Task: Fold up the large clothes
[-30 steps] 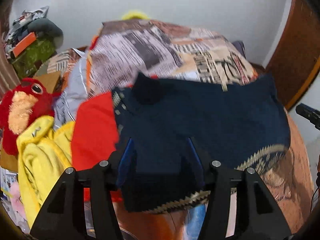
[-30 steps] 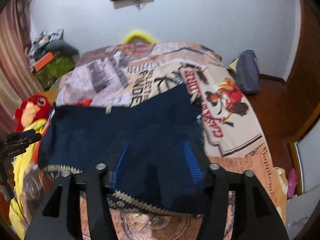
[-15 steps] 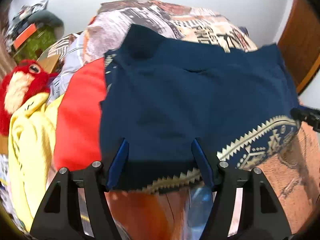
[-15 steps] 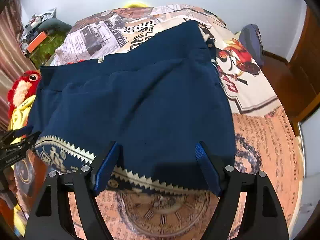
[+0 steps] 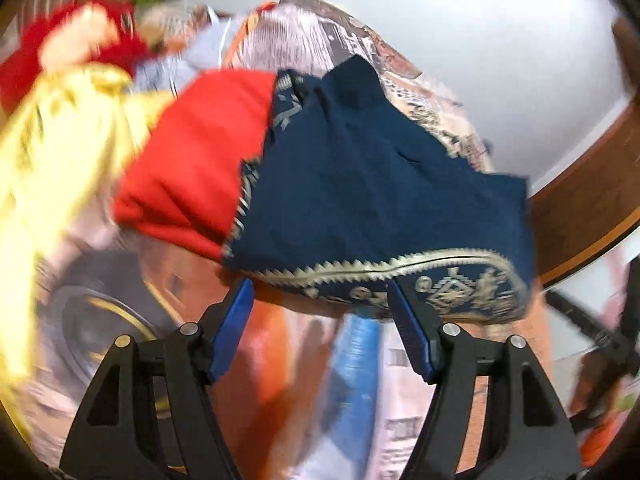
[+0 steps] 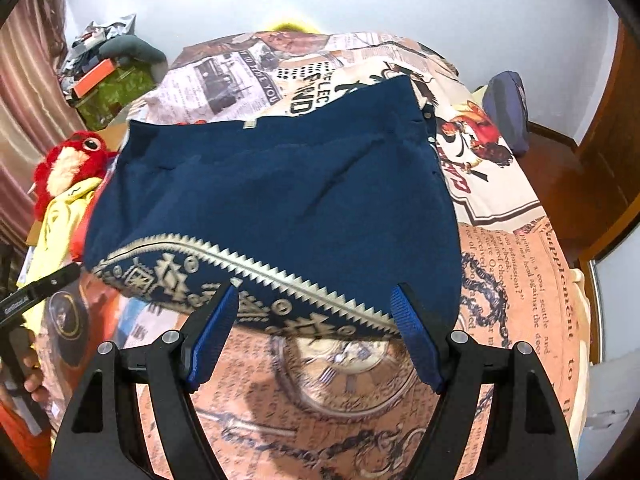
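A: Where did the navy garment lie?

B: Spread on the bed, over the newspaper-print bedspread; its patterned cream hem faced the cameras, at 12 o'clock from both tools.

A: And the right hand-held gripper?

B: Its blue pads stood wide apart and gripped nothing; the hem sat just past their tips.

A: The left hand-held gripper?

B: Wide too, empty; its view was blurred; a red cloth touched the garment at 10 o'clock, a yellow one beyond.
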A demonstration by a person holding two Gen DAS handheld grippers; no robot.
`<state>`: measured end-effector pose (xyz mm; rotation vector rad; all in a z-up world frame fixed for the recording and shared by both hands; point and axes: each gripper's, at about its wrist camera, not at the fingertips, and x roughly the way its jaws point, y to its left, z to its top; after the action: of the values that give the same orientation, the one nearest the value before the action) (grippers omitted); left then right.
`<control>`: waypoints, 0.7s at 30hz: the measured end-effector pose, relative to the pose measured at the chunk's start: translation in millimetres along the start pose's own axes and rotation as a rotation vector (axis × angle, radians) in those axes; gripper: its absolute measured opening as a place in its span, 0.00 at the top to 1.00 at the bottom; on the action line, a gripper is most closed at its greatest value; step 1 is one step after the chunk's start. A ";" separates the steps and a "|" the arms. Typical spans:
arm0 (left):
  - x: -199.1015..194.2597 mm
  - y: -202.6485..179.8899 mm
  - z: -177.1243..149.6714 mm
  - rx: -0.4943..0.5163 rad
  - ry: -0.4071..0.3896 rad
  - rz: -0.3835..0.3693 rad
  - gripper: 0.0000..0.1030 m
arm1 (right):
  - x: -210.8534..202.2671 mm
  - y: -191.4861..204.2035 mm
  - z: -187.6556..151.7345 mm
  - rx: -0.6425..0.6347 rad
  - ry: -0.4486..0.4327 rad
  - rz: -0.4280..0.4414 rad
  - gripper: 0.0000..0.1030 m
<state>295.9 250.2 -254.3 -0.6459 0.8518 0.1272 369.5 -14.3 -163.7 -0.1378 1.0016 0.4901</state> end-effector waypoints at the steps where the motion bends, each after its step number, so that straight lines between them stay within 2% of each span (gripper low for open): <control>1: 2.7 5.0 -0.9 -0.029 0.004 -0.077 0.33 | -1.1 1.1 -0.5 -0.003 -0.002 0.000 0.27; 5: 18.2 15.5 -1.7 -0.123 0.031 -0.225 0.33 | -4.6 9.1 -2.9 -0.030 -0.017 -0.018 0.27; 7: 29.8 20.8 0.7 -0.170 0.038 -0.255 0.33 | -4.0 11.8 -3.5 -0.041 -0.017 -0.022 0.27; 12: 50.0 26.2 12.2 -0.185 0.030 -0.266 0.35 | -1.7 16.6 -3.4 -0.047 -0.015 -0.020 0.27; 15: 63.4 33.4 15.0 -0.217 0.052 -0.266 0.35 | 1.9 17.4 -3.0 -0.047 -0.006 -0.022 0.27; 21: 57.8 45.4 -3.0 -0.241 0.066 -0.273 0.35 | -0.3 21.6 -4.8 -0.054 -0.007 -0.031 0.27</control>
<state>316.2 276.6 -319.9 -0.9906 0.8097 -0.0397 355.9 3.1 -163.7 -0.1996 0.9786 0.4891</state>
